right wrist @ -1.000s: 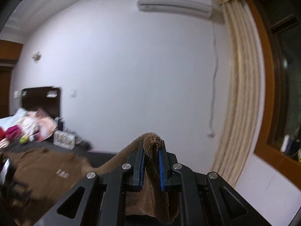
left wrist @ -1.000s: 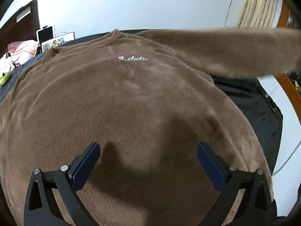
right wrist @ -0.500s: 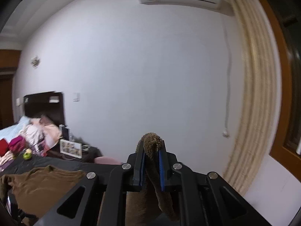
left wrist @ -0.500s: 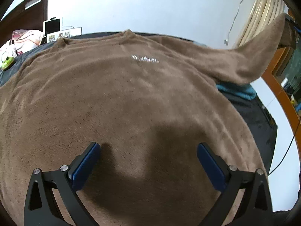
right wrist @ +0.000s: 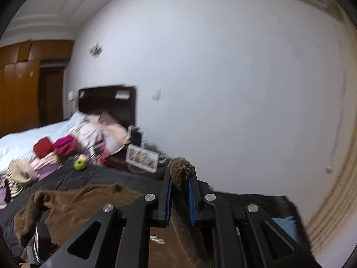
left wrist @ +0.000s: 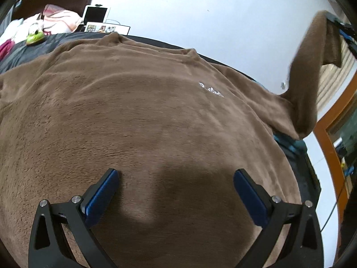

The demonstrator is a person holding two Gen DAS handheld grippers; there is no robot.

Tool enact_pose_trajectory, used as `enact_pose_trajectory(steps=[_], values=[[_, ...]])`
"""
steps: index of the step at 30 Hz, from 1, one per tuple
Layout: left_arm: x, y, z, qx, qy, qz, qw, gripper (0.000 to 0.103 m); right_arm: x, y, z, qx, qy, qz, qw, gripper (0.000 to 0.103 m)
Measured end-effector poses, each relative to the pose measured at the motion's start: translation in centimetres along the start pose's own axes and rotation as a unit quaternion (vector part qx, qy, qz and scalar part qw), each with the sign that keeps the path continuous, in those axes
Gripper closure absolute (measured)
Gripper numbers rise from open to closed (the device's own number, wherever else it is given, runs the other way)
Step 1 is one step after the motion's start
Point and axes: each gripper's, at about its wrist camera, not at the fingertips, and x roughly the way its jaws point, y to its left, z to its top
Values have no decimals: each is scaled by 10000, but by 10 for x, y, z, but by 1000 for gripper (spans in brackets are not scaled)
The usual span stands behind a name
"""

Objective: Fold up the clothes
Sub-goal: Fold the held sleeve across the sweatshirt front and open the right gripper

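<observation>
Left wrist view, left to right. One pile of pink and white bedding [left wrist: 48, 21] at far left, with one green toy-like object [left wrist: 34, 37] just beside it; identity not determinable. One white tablet-like screen [left wrist: 96, 15] and one framed photo strip [left wrist: 107, 28] against the wall. One brown sweater [left wrist: 138, 120] spread flat on a dark bed cover [left wrist: 300, 165], filling most of the frame. Long axis from hem, nearest the camera, to collar at the far edge; collar pointing away toward the wall. Fabric thick, plush, fleece-like, with faint horizontal ridges. One small white embroidered logo [left wrist: 210, 92] on the chest, right of centre. Left gripper [left wrist: 176, 197] spread wide above the hem region, blue ribbed pads on black frames, nothing between them; contact with the fabric not determinable. One sleeve [left wrist: 305, 76] lifted off the bed at right, rising steeply to the upper right corner, cuff end hanging over. One patch of teal cloth [left wrist: 290, 144] under the sweater's right edge.

Right wrist view. Right gripper [right wrist: 180, 193] pressed together on the sleeve cuff [right wrist: 180, 167], pinching it; fuzzy cuff tip protruding above the pads, remainder of the sleeve draping below. Sweater body lying low left on the dark cover. Background blurred.
</observation>
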Motion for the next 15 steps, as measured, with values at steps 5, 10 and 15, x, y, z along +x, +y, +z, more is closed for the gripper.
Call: enact_pose_trajectory(steps=[5, 10, 15], values=[[0, 5, 2, -87, -3, -77, 9999, 0, 53, 32, -20, -75, 506, 403, 9979, 90], [1, 4, 2, -63, 7, -61, 10000, 0, 91, 56, -46, -118, 1042, 780, 9914, 90], [0, 6, 2, -95, 2, -96, 9999, 0, 119, 75, -68, -187, 1487, 1408, 9786, 87]])
